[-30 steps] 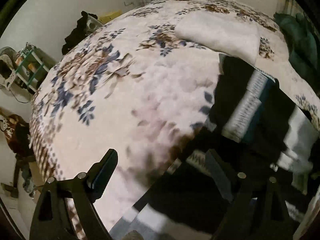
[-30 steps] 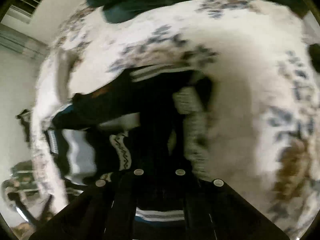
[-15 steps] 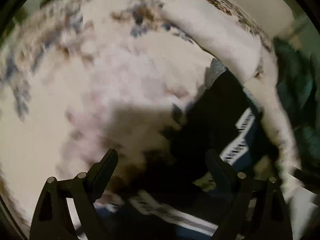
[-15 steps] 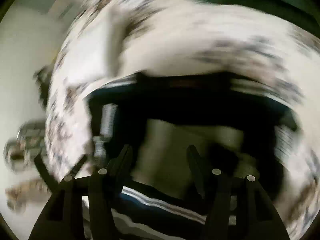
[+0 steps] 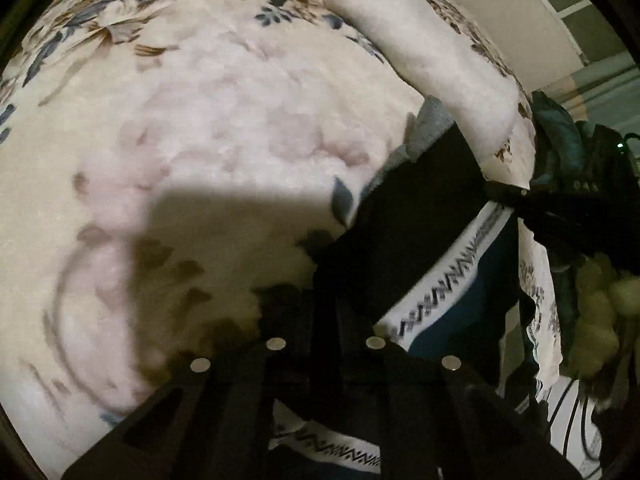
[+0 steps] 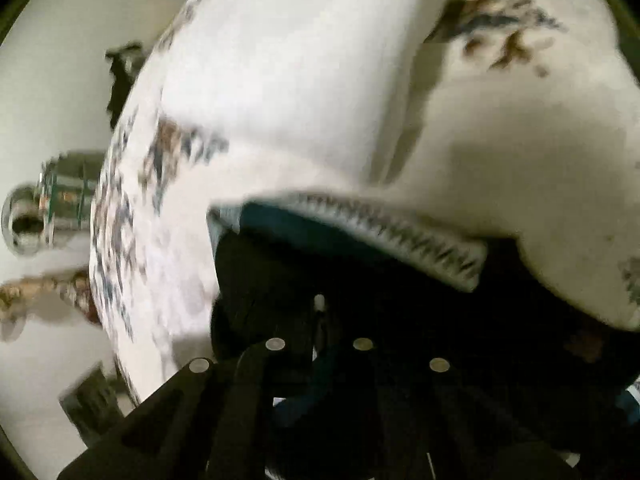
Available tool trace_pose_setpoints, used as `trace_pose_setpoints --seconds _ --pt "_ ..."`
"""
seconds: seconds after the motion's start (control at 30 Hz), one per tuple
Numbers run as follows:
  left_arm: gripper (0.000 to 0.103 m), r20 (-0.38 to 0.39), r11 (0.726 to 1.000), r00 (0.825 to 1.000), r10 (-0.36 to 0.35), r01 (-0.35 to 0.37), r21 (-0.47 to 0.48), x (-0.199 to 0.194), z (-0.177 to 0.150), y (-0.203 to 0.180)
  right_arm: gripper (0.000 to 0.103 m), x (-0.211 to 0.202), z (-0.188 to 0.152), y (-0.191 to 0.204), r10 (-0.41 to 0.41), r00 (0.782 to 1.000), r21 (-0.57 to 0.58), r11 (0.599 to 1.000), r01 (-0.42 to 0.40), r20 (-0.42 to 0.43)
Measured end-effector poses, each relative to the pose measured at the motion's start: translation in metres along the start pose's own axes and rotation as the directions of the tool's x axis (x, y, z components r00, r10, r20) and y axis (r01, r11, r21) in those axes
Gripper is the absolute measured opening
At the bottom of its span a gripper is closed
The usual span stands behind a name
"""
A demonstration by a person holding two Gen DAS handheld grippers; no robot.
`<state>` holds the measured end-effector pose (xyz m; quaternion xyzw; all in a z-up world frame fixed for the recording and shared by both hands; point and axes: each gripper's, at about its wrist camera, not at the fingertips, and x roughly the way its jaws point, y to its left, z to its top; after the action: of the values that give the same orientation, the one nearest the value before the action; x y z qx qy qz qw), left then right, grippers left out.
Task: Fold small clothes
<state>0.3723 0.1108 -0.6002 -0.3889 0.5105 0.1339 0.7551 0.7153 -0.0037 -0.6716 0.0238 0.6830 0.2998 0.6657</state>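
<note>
A small dark sweater [image 5: 424, 216] with white patterned bands and teal panels lies on a floral blanket [image 5: 200, 128]. My left gripper [image 5: 326, 300] is shut on the sweater's dark near edge. In the right wrist view the same sweater [image 6: 320, 268] shows its patterned ribbed band [image 6: 400, 232], and my right gripper [image 6: 320, 312] is shut on its dark fabric. The right gripper also shows in the left wrist view [image 5: 560, 208] at the sweater's far right side.
A plain white folded cloth [image 5: 420, 52] lies on the blanket behind the sweater. Dark green clothing [image 5: 568, 152] is heaped at the right. A metal rack [image 6: 52, 200] stands beside the bed, seen in the right wrist view.
Both grippers were open over the sweater half a second ago and have closed on its fabric. Both cameras have swung nearer to the garment.
</note>
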Motion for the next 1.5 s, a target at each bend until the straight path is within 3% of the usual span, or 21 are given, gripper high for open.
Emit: trace_pose_setpoints --seconds 0.17,0.23,0.27,0.3,0.33,0.37,0.4,0.5,0.67,0.77,0.83,0.87,0.9,0.97,1.03,1.17,1.27,1.37,1.43,1.47,1.5 --pt "0.007 -0.021 1.000 0.999 -0.024 0.024 -0.011 -0.005 0.010 -0.001 0.009 0.017 0.010 -0.011 -0.018 0.992 0.037 0.999 0.023 -0.124" --pt "0.011 -0.054 1.000 0.998 -0.021 0.020 -0.011 -0.008 0.016 -0.002 0.025 0.007 0.011 -0.013 -0.017 0.990 0.044 0.999 0.023 -0.137" --pt "0.013 -0.065 1.000 0.998 -0.017 0.016 -0.007 -0.011 0.020 -0.004 0.042 -0.001 0.011 -0.016 -0.007 0.993 0.060 0.998 0.014 -0.122" --pt "0.025 -0.063 1.000 0.998 -0.017 0.018 0.005 -0.016 0.026 -0.005 0.056 -0.013 0.008 -0.022 0.014 0.994 0.086 0.996 -0.005 -0.108" --pt "0.041 -0.052 1.000 0.998 -0.022 0.023 0.018 -0.020 0.031 -0.005 0.059 -0.030 0.001 -0.034 0.042 0.996 0.130 0.991 -0.031 -0.082" --pt "0.049 -0.036 0.999 0.999 -0.030 0.031 0.036 -0.025 0.038 -0.007 0.060 -0.043 -0.005 -0.043 0.047 0.997 0.158 0.987 -0.036 -0.064" --pt "0.060 -0.012 0.997 0.999 -0.040 0.041 0.064 -0.028 0.049 -0.011 0.060 -0.060 -0.017 -0.059 0.033 0.999 0.202 0.979 -0.025 -0.037" --pt "0.060 0.011 0.988 0.998 -0.057 0.055 0.144 -0.021 0.078 -0.028 0.060 -0.115 -0.065 -0.110 -0.073 0.997 0.331 0.942 0.057 0.036" --pt "0.060 -0.038 0.956 0.998 -0.041 0.050 0.288 0.028 0.118 -0.063 0.069 -0.189 -0.162 -0.194 -0.249 0.962 0.583 0.801 0.138 0.115" --pt "0.060 -0.073 0.929 0.997 0.000 0.027 0.368 0.055 0.121 -0.080 0.069 -0.188 -0.205 -0.229 -0.251 0.965 0.668 0.732 0.138 0.075" --pt "0.056 -0.088 0.906 0.996 0.022 0.018 0.422 0.069 0.118 -0.087 0.069 -0.180 -0.218 -0.235 -0.254 0.966 0.664 0.732 0.154 0.056" --pt "0.047 -0.082 0.896 0.996 0.024 0.015 0.444 0.071 0.114 -0.090 0.069 -0.178 -0.219 -0.235 -0.254 0.966 0.653 0.740 0.160 0.052" --pt "0.014 -0.081 0.887 0.997 0.022 0.017 0.462 0.073 0.113 -0.093 0.069 -0.171 -0.222 -0.231 -0.258 0.965 0.639 0.750 0.171 0.045" --pt "0.008 -0.066 0.880 0.997 0.026 0.009 0.476 0.070 0.111 -0.097 0.066 -0.157 -0.225 -0.227 -0.247 0.969 0.621 0.762 0.184 0.016" --pt "0.008 -0.042 0.881 0.999 0.012 0.009 0.472 0.062 0.112 -0.096 0.001 -0.148 -0.227 -0.222 -0.243 0.970 0.605 0.775 0.184 0.017" --pt "0.007 -0.034 0.899 0.999 -0.010 0.023 0.438 0.052 0.122 -0.090 0.002 -0.180 -0.232 -0.208 -0.368 0.922 0.608 0.761 0.225 0.119" --pt "0.007 -0.050 0.900 0.999 -0.012 0.032 0.435 0.053 0.125 -0.087 0.002 -0.203 -0.233 -0.221 -0.400 0.903 0.647 0.732 0.213 0.155" --pt "0.010 -0.086 0.900 0.996 -0.002 0.039 0.433 0.059 0.125 -0.088 0.002 -0.199 -0.226 -0.240 -0.393 0.911 0.659 0.720 0.218 0.129" --pt "0.013 -0.095 0.908 0.995 0.014 0.027 0.418 0.058 0.125 -0.089 0.005 -0.180 -0.218 -0.252 -0.324 0.944 0.653 0.728 0.210 0.057" --pt "0.014 -0.097 0.911 0.995 0.020 0.022 0.411 0.055 0.125 -0.089 0.017 -0.174 -0.218 -0.257 -0.298 0.954 0.663 0.720 0.206 0.027" --pt "0.025 -0.086 0.912 0.996 0.037 0.002 0.411 0.050 0.125 -0.090 0.029 -0.175 -0.219 -0.259 -0.289 0.957 0.674 0.713 0.193 0.031"
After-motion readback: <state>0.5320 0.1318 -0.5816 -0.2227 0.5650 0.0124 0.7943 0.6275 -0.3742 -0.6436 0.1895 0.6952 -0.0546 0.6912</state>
